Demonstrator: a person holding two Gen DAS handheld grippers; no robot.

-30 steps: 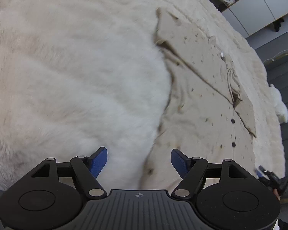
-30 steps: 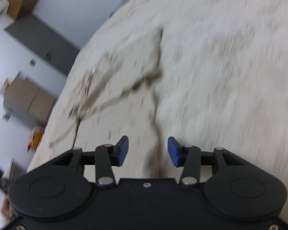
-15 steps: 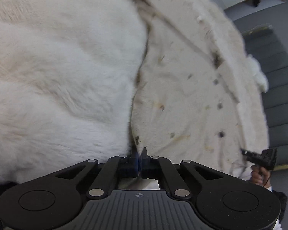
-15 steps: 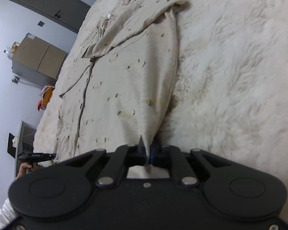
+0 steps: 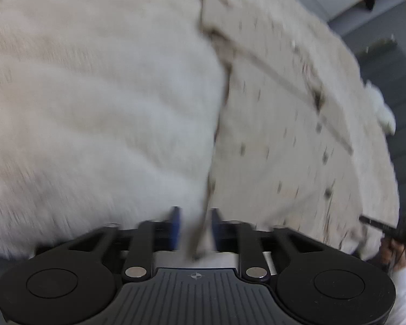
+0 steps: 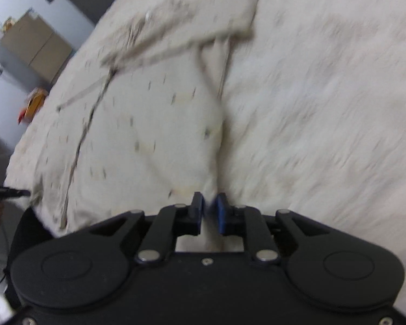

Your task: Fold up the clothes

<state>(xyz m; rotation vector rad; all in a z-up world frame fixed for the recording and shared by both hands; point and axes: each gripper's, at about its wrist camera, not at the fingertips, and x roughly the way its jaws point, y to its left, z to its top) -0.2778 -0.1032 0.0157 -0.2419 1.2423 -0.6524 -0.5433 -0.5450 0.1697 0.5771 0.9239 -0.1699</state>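
Pinching at hem corners: left gripper (image 5: 195, 224), pads a little apart with a shirt (image 5: 284, 135) edge between them, grip doubtful. Right gripper (image 6: 209, 211), pads nearly together on the opposite corner, cloth clamped.

Shirt: beige, speckled, spread flat on a white fleece blanket (image 5: 94, 94), one sleeve folded across the top.

Risks, judged: left edge may slip free, loose as it sits; uneven pulling would skew the fold; fleece could drag the fabric and bunch it.

Writing: none legible; both views blurred.
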